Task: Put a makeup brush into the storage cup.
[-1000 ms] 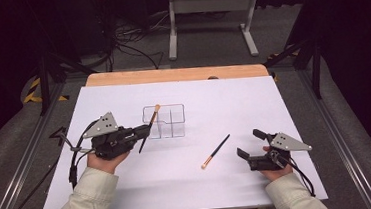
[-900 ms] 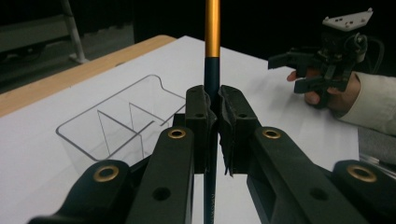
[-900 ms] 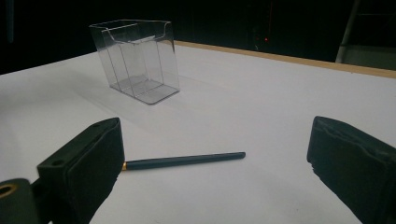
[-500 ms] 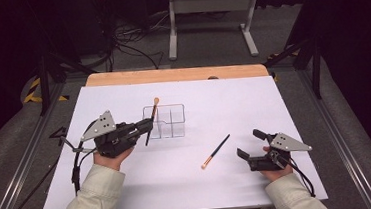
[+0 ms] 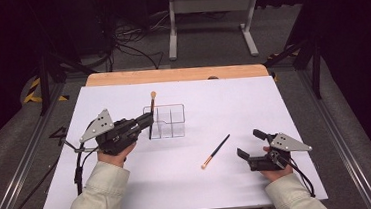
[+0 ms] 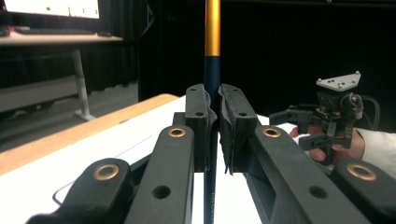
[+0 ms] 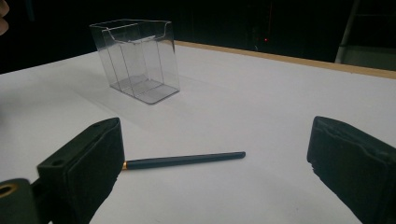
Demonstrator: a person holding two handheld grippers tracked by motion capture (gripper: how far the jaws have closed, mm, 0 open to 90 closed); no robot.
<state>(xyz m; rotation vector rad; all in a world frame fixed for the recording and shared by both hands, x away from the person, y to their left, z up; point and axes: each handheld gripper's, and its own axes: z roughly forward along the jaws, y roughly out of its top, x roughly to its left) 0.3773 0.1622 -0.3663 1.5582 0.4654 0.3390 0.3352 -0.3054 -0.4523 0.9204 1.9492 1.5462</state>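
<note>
My left gripper (image 5: pixel 150 123) is shut on a dark brush (image 5: pixel 152 104) with a gold band and a tan tip, and holds it almost upright at the left side of the clear compartment box (image 5: pixel 170 120). In the left gripper view the pads clamp the brush handle (image 6: pixel 212 46) between them. A second brush (image 5: pixel 216 151) lies flat on the white sheet, right of the middle. My right gripper (image 5: pixel 248 142) rests low at the right, open and holding nothing. In the right gripper view that brush (image 7: pixel 187 160) lies between and just beyond the wide-apart jaws, and the box (image 7: pixel 135 60) stands farther off.
The white sheet (image 5: pixel 274 107) covers most of the table, with a wooden strip (image 5: pixel 171 75) along the far edge. Metal rails run down both sides. Cables and a stand's feet lie on the dark floor behind.
The brush in my left gripper has swung from a slant to nearly upright, and its tip now sits higher. My right gripper and the lying brush have stayed put.
</note>
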